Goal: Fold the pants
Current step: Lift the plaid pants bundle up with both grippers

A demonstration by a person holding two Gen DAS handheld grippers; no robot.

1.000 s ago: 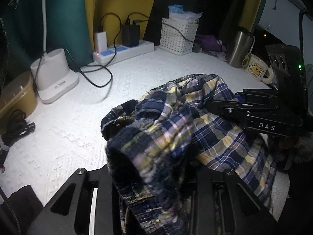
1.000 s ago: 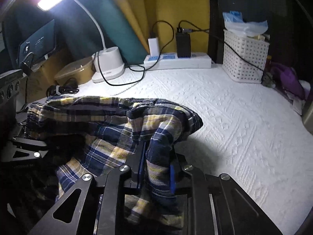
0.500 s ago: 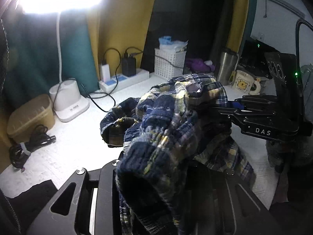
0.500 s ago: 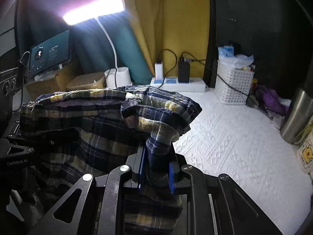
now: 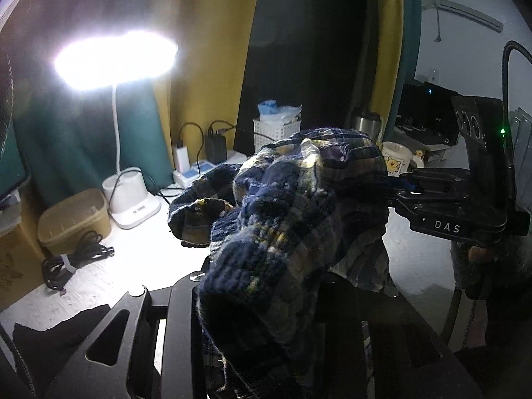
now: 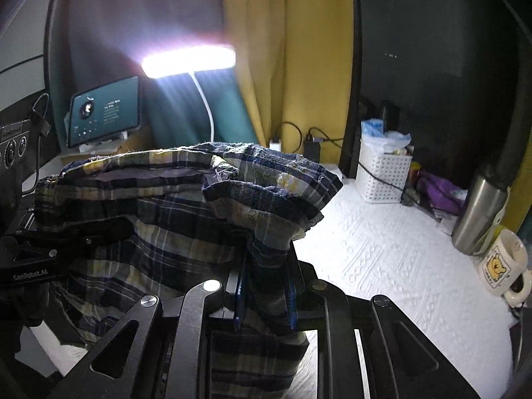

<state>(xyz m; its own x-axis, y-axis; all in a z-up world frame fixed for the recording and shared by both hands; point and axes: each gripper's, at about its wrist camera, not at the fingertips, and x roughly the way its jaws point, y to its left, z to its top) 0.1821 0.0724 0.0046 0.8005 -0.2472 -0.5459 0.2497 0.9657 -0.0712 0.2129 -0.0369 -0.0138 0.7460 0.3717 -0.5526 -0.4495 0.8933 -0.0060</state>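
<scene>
The navy, yellow and white plaid pants (image 5: 286, 219) hang bunched in the air above the white textured table (image 6: 392, 252). My left gripper (image 5: 266, 299) is shut on one end of the cloth, which hides its fingertips. My right gripper (image 6: 266, 282) is shut on the other end of the pants (image 6: 186, 206), with cloth pinched between its blue-padded fingers (image 6: 240, 302). Each gripper shows in the other's view: the right one (image 5: 409, 186) at the right, the left one (image 6: 66, 236) at the left.
A lit white desk lamp (image 5: 129, 199), a power strip with chargers (image 5: 199, 166), a white basket (image 6: 382, 176), a steel tumbler (image 6: 478, 216) and a bear mug (image 6: 502, 266) ring the table's back and right. A tan box (image 5: 73, 219) and coiled cable (image 5: 76, 256) lie left.
Both grippers have risen with the pants, lifting the cloth off the table. The views now tilt up toward the lamp and curtains.
</scene>
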